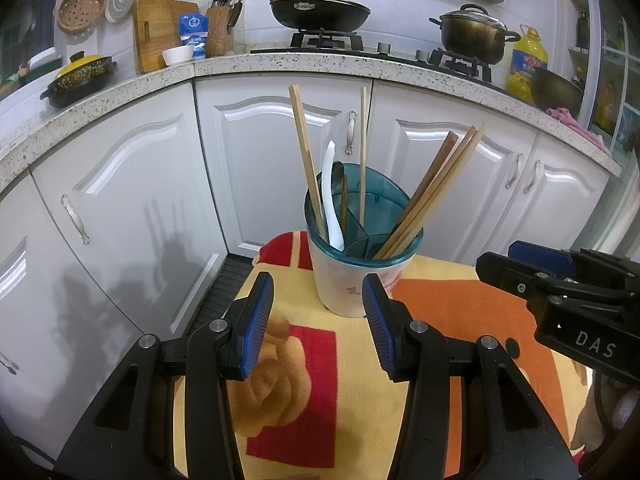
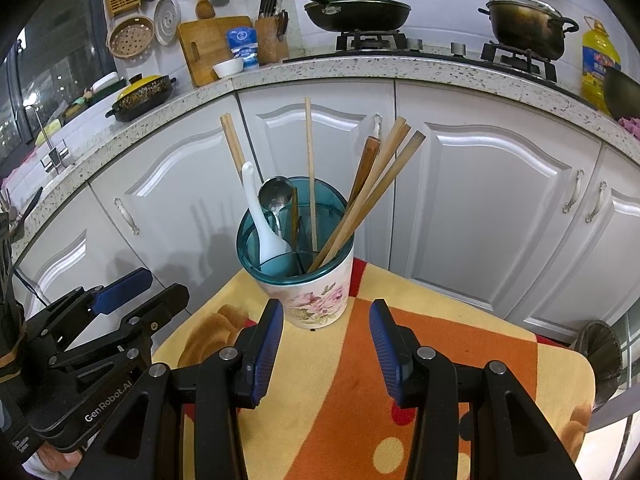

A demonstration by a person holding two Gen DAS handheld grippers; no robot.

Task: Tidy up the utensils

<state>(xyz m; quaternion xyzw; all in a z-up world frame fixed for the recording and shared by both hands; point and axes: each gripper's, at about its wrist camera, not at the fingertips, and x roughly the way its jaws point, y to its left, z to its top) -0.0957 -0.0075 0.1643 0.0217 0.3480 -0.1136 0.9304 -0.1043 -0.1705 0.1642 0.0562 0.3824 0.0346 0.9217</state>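
Chopsticks (image 2: 372, 196) upright in holder (image 2: 320, 300), leaning right.

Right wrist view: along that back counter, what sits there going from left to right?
Yellow-lidded casserole → wooden cutting board → small white bowl → blue packet → knife block → lidded frying pan → dark lidded pot → yellow oil bottle.
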